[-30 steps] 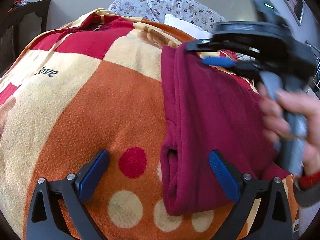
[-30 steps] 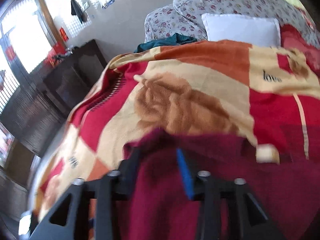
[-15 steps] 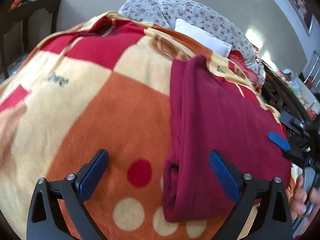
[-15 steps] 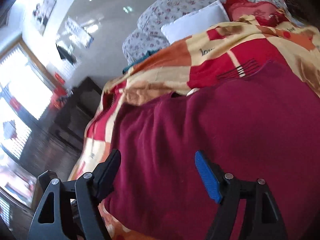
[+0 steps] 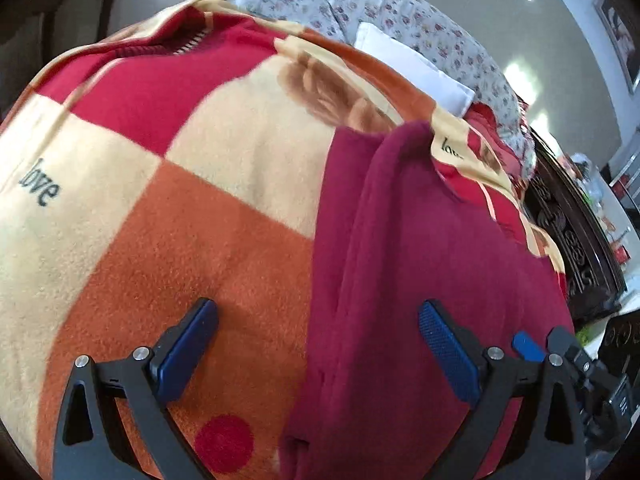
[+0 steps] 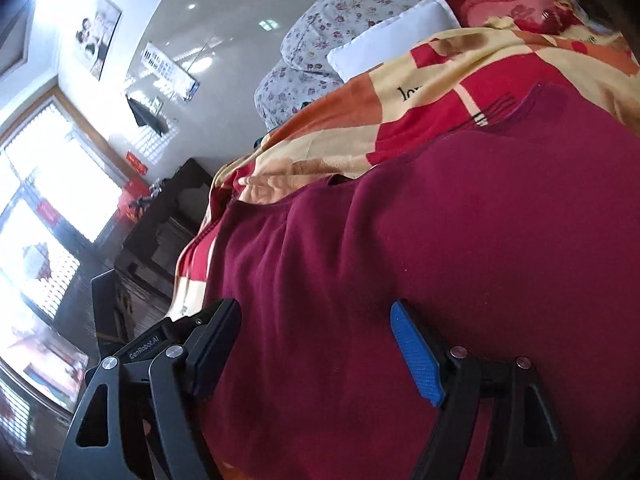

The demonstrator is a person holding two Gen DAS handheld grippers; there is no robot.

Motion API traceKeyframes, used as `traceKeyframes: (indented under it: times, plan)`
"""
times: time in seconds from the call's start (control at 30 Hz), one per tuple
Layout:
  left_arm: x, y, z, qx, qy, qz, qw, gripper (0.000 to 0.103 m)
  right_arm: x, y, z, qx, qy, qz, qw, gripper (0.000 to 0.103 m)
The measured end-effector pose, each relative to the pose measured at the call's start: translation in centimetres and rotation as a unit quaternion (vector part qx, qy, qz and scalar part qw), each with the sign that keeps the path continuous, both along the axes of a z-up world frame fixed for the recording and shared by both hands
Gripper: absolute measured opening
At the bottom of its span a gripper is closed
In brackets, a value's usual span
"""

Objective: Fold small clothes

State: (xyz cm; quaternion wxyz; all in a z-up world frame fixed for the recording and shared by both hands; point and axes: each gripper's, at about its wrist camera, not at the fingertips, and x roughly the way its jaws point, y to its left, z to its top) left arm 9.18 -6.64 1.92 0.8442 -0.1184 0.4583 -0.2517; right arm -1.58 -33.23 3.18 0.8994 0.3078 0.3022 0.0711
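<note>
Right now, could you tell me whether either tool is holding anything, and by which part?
Nothing is held. The left tool stands open over the maroon garment; the right tool is opening, clamping nothing.

The right gripper (image 6: 316, 348), which pinched the far edge of the maroon garment (image 5: 420, 248) 1 second ago, has let go and drawn back to the near edge, its jaws opening with nothing pinched. The garment's far corner now lies flat on the blanket (image 5: 180, 208).
</note>
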Motion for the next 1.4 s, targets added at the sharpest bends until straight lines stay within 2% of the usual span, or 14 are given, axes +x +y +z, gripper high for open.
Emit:
traceKeyframes:
  times: [0.1,0.2,0.4,1.23,1.3,1.33,1.37,1.4]
  plan:
    - [-0.2,-0.1,0.1,-0.009,-0.004,-0.030,0.9995,0.101,0.0,0.8,-0.1,-0.011,-0.010,0.005,1.000,0.094]
    - [-0.4,-0.2,-0.2,-0.005,-0.008,-0.031,0.9995,0.101,0.2,1.7,-0.1,-0.042,-0.006,0.008,0.999,0.096]
    - [-0.9,-0.8,-0.2,0.017,-0.022,-0.031,0.9992,0.101,0.2,2.1,-0.2,-0.049,-0.011,0.007,0.999,0.099]
    - [-0.9,-1.2,-0.3,0.024,-0.026,-0.039,0.9986,0.101,-0.1,2.2,-0.1,-0.041,-0.016,0.004,0.999,0.100]
    - [-1.0,-1.2,-0.3,0.020,-0.026,-0.040,0.9987,0.097,-0.1,2.3,0.0,-0.039,-0.017,0.003,0.999,0.101]
    - [-1.1,-1.2,-0.2,0.016,-0.025,-0.044,0.9986,0.085,-0.1,2.3,0.0,-0.037,-0.018,0.002,0.999,0.101]
    - [-1.2,-1.1,-0.2,0.010,-0.022,-0.050,0.9985,0.066,-0.3,2.3,-0.1,-0.035,-0.019,0.002,0.999,0.101]
    - [-1.3,-1.2,-0.3,-0.004,-0.013,-0.062,0.9980,0.054,-0.3,2.2,0.0,-0.033,-0.020,0.002,0.999,0.101]
